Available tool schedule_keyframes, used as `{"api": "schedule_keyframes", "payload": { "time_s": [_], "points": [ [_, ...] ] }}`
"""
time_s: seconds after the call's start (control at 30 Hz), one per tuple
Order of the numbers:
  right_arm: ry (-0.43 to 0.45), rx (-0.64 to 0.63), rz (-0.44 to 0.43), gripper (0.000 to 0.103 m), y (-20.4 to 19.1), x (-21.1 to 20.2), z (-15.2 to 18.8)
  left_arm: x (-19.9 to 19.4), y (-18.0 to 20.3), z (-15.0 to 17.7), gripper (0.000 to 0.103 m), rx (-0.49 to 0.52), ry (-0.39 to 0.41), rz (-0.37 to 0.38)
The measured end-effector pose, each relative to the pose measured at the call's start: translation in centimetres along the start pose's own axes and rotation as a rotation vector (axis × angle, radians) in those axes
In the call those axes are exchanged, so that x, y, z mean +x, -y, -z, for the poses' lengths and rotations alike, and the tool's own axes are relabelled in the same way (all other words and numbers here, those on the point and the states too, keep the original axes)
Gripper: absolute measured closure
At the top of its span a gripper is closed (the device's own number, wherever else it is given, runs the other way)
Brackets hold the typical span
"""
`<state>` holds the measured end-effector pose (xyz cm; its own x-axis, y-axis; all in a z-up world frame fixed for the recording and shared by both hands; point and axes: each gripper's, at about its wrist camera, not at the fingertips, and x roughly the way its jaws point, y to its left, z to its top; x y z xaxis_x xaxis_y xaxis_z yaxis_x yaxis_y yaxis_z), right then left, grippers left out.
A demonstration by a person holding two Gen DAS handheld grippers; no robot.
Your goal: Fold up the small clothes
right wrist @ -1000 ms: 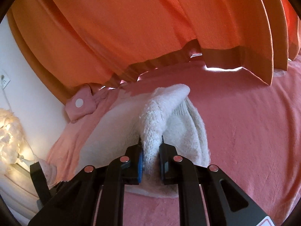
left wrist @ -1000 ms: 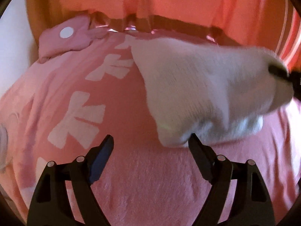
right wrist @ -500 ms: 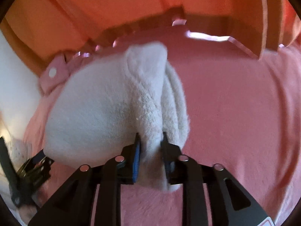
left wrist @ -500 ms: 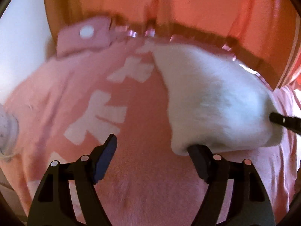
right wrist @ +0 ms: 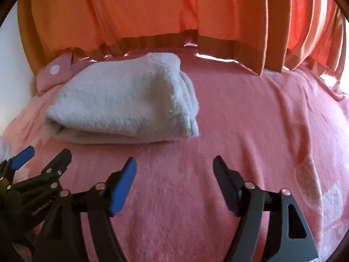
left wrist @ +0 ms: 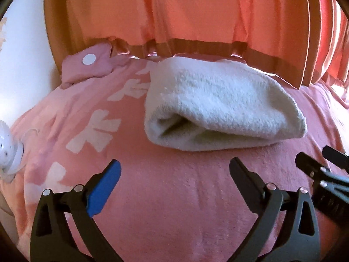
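Lying folded on the pink blanket, the white garment is seen at about twelve o'clock from both tools, touched by neither. At the left, the left gripper has just been opened to its widest with nothing between its jaws; at the right, the right gripper, clamped on the garment's edge a second ago, has just been opened and is likewise empty. This fold is judged complete.

You get warm orange daylight through the curtain, glare under its hem; soft shadow below the folded garment; both views sharp, heavy fisheye bend, dark vignette corners, slight edge softness
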<state>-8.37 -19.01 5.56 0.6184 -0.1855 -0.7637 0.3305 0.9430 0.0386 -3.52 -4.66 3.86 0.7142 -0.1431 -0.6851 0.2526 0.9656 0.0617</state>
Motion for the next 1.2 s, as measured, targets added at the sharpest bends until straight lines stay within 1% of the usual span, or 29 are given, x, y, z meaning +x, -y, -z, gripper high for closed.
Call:
{"api": "schedule_keyframes", "payload": {
  "time_s": [0.1, 0.23, 0.43, 0.57, 0.73, 1.0, 1.2],
  "points": [
    [0.007, -0.004, 0.019, 0.03, -0.1, -0.2, 0.2, 0.0, 0.4, 0.3, 0.005, -0.023, -0.006, -0.005],
    [0.001, 0.005, 0.038, 0.027, -0.3, 0.2, 0.5, 0.0, 0.9, 0.5, 0.005, -0.018, -0.003, -0.028],
    [-0.008, 0.023, 0.032, 0.027, -0.6, 0.7, 0.6, 0.7, 0.7, 0.5, 0.005, -0.032, -0.026, -0.048],
    [0.004, 0.005, 0.048, 0.027, -1.2, 1.0, 0.7, 1.1, 0.6, 0.4, 0.005, -0.031, -0.032, -0.086],
    [0.013, -0.011, 0.058, 0.027, -1.6, 1.0, 0.7, 1.5, 0.4, 0.5, 0.006, -0.046, -0.053, -0.106],
    [0.019, -0.009, 0.074, 0.027, -1.6, 1.2, 0.6, 1.6, 0.8, 0.5, 0.007, -0.042, -0.065, -0.125],
    [0.02, -0.004, 0.085, 0.027, -1.7, 1.2, 0.6, 1.8, 0.8, 0.6, 0.009, -0.033, -0.074, -0.134]
  ]
}}
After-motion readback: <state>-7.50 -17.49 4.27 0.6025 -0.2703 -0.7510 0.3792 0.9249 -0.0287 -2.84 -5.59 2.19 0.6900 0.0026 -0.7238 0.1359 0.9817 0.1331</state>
